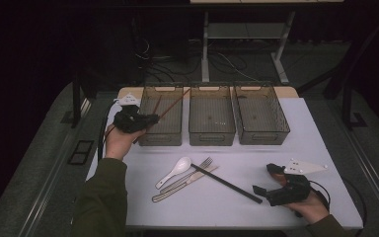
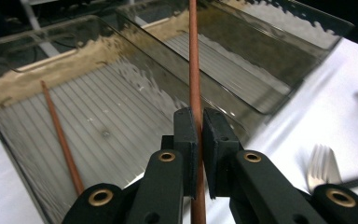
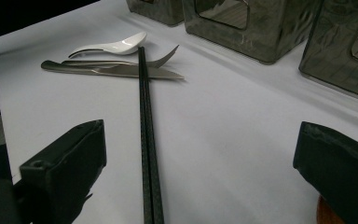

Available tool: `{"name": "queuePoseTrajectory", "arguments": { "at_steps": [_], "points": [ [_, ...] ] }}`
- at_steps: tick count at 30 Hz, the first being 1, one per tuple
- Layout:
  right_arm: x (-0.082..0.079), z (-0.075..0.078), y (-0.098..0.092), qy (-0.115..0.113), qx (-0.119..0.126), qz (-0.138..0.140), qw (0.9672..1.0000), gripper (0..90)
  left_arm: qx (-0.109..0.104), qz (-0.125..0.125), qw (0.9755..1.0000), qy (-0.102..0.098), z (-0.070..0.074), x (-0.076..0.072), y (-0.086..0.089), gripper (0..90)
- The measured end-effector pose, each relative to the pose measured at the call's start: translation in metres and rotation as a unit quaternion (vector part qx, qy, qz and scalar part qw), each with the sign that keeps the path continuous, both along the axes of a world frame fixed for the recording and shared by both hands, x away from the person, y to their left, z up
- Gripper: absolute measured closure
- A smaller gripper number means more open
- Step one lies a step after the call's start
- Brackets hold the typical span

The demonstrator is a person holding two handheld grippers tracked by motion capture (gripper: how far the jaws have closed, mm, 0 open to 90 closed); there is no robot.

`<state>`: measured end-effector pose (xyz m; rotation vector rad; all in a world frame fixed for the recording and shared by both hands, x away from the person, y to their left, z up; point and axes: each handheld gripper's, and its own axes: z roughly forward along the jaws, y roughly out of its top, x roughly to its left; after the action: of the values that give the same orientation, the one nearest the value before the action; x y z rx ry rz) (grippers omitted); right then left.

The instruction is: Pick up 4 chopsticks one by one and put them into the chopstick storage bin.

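My left gripper [image 1: 152, 118] is shut on a reddish-brown chopstick [image 1: 175, 101], which slants up and over the left bin [image 1: 160, 137]. In the left gripper view the jaws [image 2: 199, 116] pinch that chopstick [image 2: 194, 70] low on its length. A second brown chopstick [image 2: 60, 135] lies inside the bin below. My right gripper [image 1: 264, 178] rests open near the table's front right, beside the end of a pair of black chopsticks [image 1: 227, 183]. In the right gripper view those black chopsticks [image 3: 147, 140] lie on the table between the wide-open jaws [image 3: 200, 140].
Three smoky plastic bins stand in a row at the back; the middle bin [image 1: 211, 136] and the right bin [image 1: 266, 137] look bare. A white spoon [image 1: 175, 171], a fork [image 1: 187, 175] and a knife [image 1: 182, 186] lie mid-table under the black chopsticks' far end.
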<state>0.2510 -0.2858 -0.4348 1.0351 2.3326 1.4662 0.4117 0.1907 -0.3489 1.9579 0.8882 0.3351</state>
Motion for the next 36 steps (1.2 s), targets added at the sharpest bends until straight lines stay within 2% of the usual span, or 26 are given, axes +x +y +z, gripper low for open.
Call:
{"name": "queuePoseTrajectory", "arguments": {
  "at_steps": [5,7,11,15,22,26,28,31,33,36],
  "points": [
    [0.000,0.000,0.000,0.001,0.002,0.000,1.0000,2.8,-0.001,0.020,0.9998,0.000,0.002,0.014,0.000,84.1],
    [0.000,0.000,0.000,0.000,0.003,0.002,1.0000,2.8,-0.010,0.035,0.9994,0.000,0.002,0.019,0.001,84.1],
    [0.000,0.001,-0.001,0.000,0.005,0.001,1.0000,2.8,-0.010,0.057,0.9983,-0.001,0.000,0.028,0.002,84.1],
    [0.000,0.001,-0.001,0.001,0.007,0.000,1.0000,2.8,-0.003,0.072,0.9974,0.003,-0.006,0.038,0.002,84.1],
    [0.000,0.001,0.000,0.001,0.006,0.003,1.0000,2.8,0.020,0.102,0.9946,-0.006,-0.017,0.047,-0.001,84.1],
    [0.000,0.001,0.000,0.001,0.008,0.003,1.0000,2.8,0.016,0.110,0.9937,-0.016,-0.018,0.050,-0.003,84.1],
    [0.000,0.001,0.000,0.001,0.007,0.004,1.0000,2.8,0.017,0.112,0.9935,-0.011,-0.021,0.051,-0.004,84.1],
    [-0.001,0.001,-0.001,0.001,0.009,0.004,1.0000,2.8,0.034,0.118,0.9925,0.003,-0.028,0.053,-0.005,84.1],
    [-0.001,0.001,-0.001,0.000,0.008,0.005,1.0000,2.8,0.032,0.120,0.9923,0.009,-0.032,0.054,-0.006,84.1],
    [-0.002,0.001,-0.002,0.002,0.008,0.002,1.0000,2.8,0.043,0.122,0.9914,0.016,-0.037,0.055,-0.010,84.1]
  ]
}}
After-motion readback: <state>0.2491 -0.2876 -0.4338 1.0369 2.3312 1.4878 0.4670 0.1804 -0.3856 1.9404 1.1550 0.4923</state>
